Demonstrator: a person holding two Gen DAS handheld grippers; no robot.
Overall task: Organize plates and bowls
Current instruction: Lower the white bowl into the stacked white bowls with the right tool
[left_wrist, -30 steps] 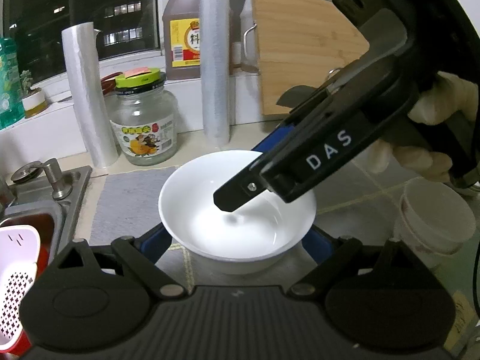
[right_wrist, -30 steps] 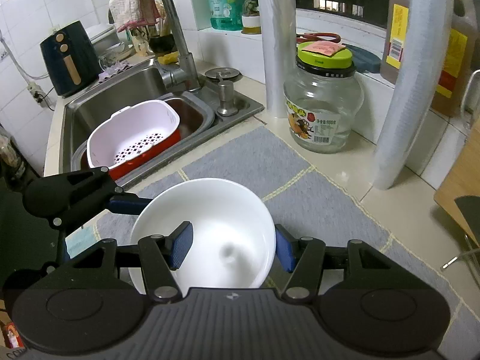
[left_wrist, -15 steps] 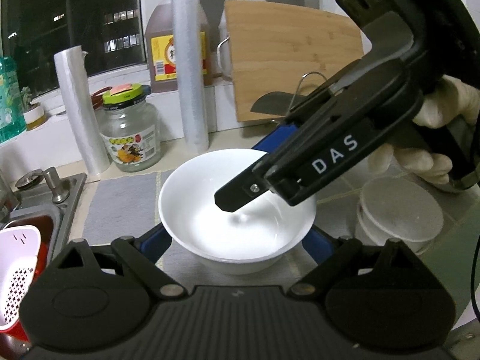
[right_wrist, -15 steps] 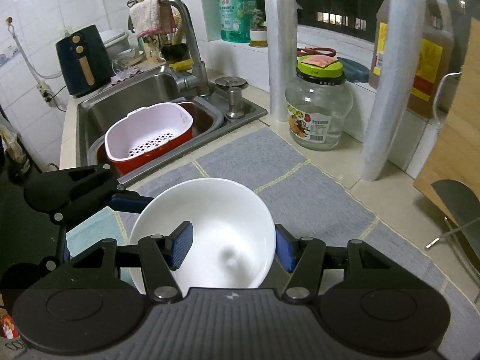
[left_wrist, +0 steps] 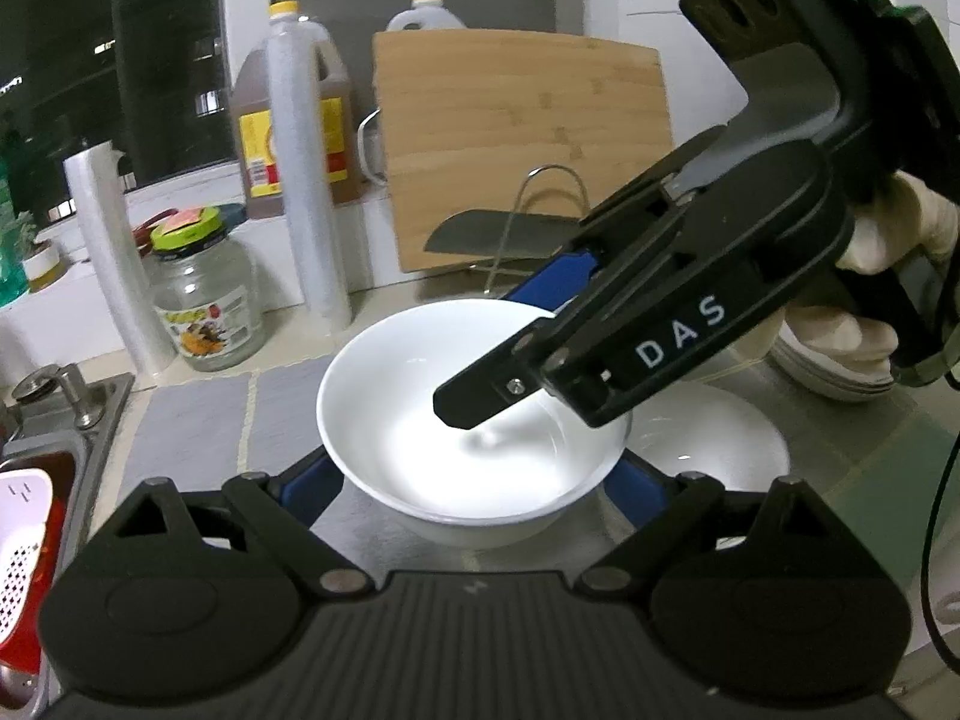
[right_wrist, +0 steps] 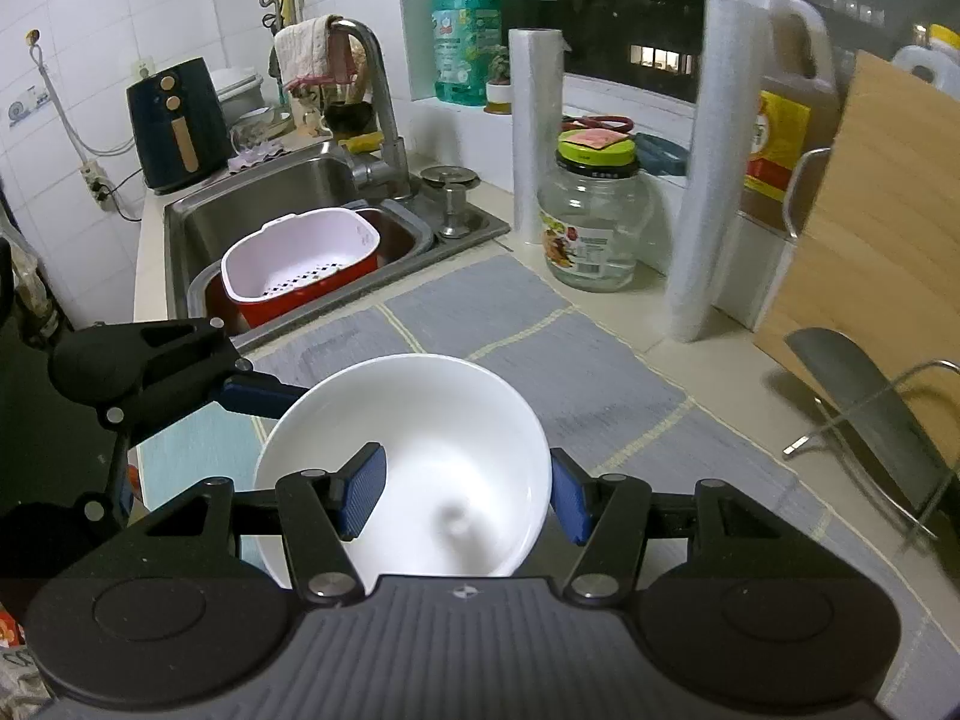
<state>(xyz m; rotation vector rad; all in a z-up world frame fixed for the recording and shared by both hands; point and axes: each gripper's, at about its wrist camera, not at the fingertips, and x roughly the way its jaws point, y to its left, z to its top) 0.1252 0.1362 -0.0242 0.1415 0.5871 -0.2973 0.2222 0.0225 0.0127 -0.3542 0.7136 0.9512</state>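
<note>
The white bowl (left_wrist: 474, 420) is held above the counter — cradled outside by the left gripper (left_wrist: 474, 480), its wall pinched by the right gripper (right_wrist: 462, 498). Glazed ware is judged rigid, slippery, breakable — best gripped at the rim.

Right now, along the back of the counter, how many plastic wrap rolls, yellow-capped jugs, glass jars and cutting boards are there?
Plastic wrap rolls: 2
Yellow-capped jugs: 2
Glass jars: 1
Cutting boards: 1
Total: 6
</note>
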